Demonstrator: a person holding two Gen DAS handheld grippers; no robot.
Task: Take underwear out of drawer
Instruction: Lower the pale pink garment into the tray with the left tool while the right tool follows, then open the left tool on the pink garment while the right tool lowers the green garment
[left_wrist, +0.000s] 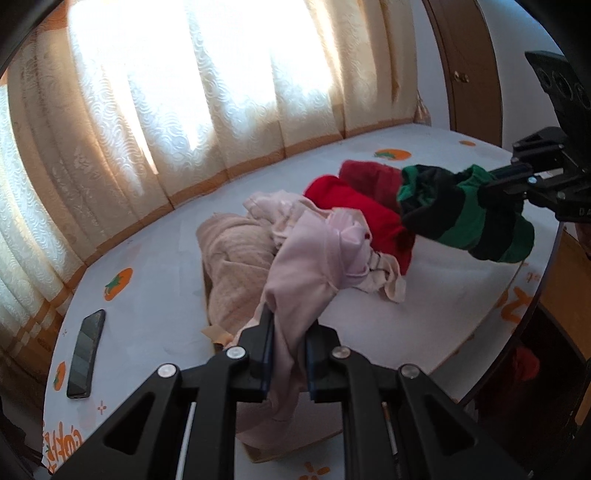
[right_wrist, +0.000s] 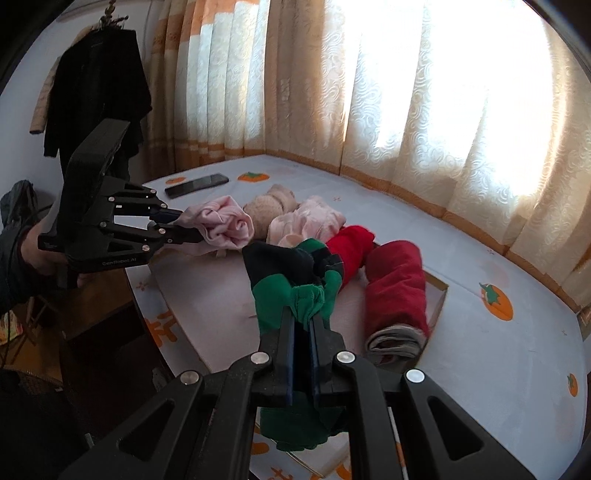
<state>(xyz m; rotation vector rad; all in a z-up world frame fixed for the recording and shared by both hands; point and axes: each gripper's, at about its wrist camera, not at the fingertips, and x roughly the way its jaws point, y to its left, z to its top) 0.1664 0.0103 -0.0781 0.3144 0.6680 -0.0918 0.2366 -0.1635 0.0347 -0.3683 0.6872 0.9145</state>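
My left gripper (left_wrist: 290, 321) is shut on a pale pink pair of underwear (left_wrist: 314, 266), which hangs in a bunch from the fingers above the pile. In the right wrist view the same gripper (right_wrist: 184, 226) holds that pink bundle (right_wrist: 225, 225), with a hand (right_wrist: 33, 251) behind it. My right gripper (right_wrist: 301, 315) is shut on a green-and-black striped pair (right_wrist: 280, 295), lifted just above the clothes. From the left it shows at the far right (left_wrist: 487, 192) with the striped pair (left_wrist: 461, 218) drooping from it.
A bright red roll (right_wrist: 351, 247), a dark red roll (right_wrist: 399, 284), a beige knit (left_wrist: 232, 254) and more pink cloth (right_wrist: 310, 221) lie in a shallow cardboard box (right_wrist: 439, 295) on the persimmon-print tablecloth (left_wrist: 155, 295). A phone (left_wrist: 86, 354) lies left. Curtains (left_wrist: 184, 92) stand behind.
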